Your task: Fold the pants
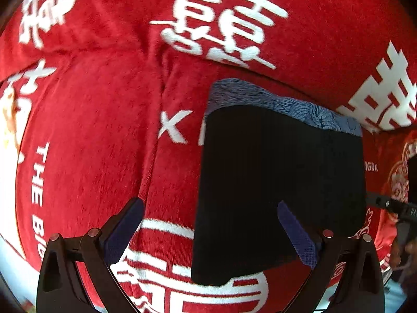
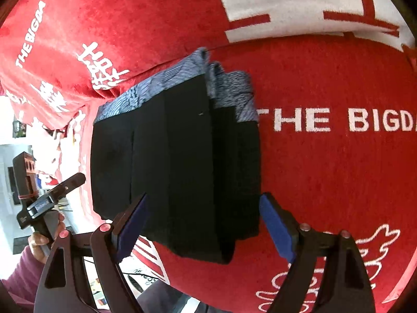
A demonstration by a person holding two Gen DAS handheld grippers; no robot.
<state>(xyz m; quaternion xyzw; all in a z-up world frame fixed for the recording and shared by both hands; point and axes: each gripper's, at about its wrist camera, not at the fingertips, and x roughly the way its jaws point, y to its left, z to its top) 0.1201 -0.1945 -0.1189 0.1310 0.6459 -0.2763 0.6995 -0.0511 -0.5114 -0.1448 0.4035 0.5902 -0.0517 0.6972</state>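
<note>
The black pants (image 1: 281, 172) lie folded into a compact rectangle on a red blanket (image 1: 91, 130). Their blue patterned waistband (image 1: 273, 101) is at the far end. My left gripper (image 1: 209, 203) hovers open over the pants' left edge, one finger above the blanket and the other above the black cloth. In the right wrist view the same folded pants (image 2: 177, 161) show stacked layers, with the waistband (image 2: 169, 86) on the far side. My right gripper (image 2: 203, 197) stands open over their near end and grips nothing.
The red blanket (image 2: 325, 182) carries white characters and lettering and has a long crease (image 1: 156, 130) left of the pants. A hand (image 2: 44, 237) holds the left gripper's handle (image 2: 52, 198) at the blanket's left edge. Beyond that edge is a white floor (image 2: 7, 172).
</note>
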